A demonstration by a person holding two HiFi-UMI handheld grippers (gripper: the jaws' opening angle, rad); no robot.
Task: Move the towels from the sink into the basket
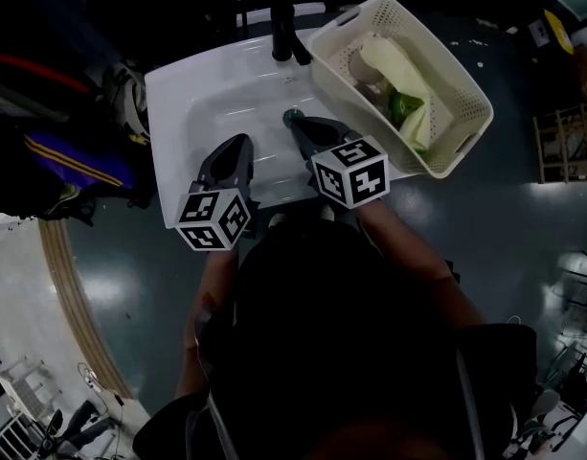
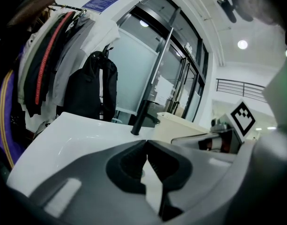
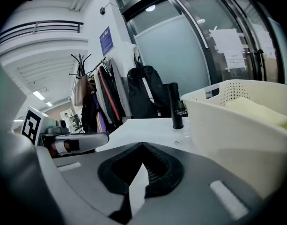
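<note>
The white sink point(image 1: 178, 94) holds no towel that I can see; its drain point(image 1: 293, 116) is bare. To its right the cream perforated basket point(image 1: 465, 84) contains pale towels point(image 1: 394, 65) and a green one point(image 1: 403, 108). My left gripper point(image 1: 243, 142) hovers over the sink's front part, shut with nothing in it. My right gripper point(image 1: 298, 123) is beside it near the drain, also shut and empty. The left gripper view has shut jaw tips point(image 2: 146, 142) before the faucet point(image 2: 143, 114). In the right gripper view the shut gripper point(image 3: 143, 145) is left of the basket point(image 3: 237, 125).
A black faucet point(image 1: 291, 32) rises at the sink's back edge, between the basin and the basket. Coats and a dark backpack point(image 2: 94, 90) hang on a rack left of the sink. Glass doors point(image 3: 204, 50) are behind it. The floor around is dark and glossy.
</note>
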